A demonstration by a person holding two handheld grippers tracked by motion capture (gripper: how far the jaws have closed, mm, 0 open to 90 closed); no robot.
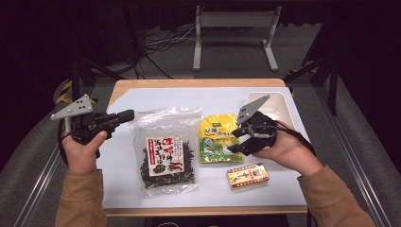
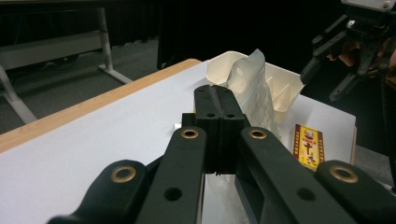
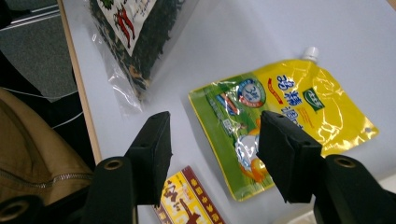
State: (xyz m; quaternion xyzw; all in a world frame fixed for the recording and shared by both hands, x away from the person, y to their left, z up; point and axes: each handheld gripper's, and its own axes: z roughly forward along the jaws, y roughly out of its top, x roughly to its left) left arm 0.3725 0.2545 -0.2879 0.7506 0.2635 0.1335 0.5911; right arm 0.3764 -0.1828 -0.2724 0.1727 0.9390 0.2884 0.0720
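Note:
A clear bag of dark dried seaweed [image 1: 165, 153] with a red-and-white label lies left of the table's centre. My left gripper [image 1: 128, 115] is shut at the bag's top left corner. In the left gripper view its jaws [image 2: 218, 95] press together, and the bag's clear film [image 2: 252, 88] rises just beyond them. A yellow-green spouted pouch [image 1: 217, 138] lies to the bag's right. My right gripper [image 1: 235, 140] hovers open over the pouch's right edge. In the right gripper view the pouch [image 3: 285, 102] lies beneath the spread jaws [image 3: 212, 144].
A small red-and-yellow box [image 1: 247, 176] lies near the front edge, under the right hand, and appears between the jaws [image 3: 187, 200]. A white divided tray [image 1: 280, 106] stands at the back right. The table's wooden rim [image 1: 198, 82] borders the white mat.

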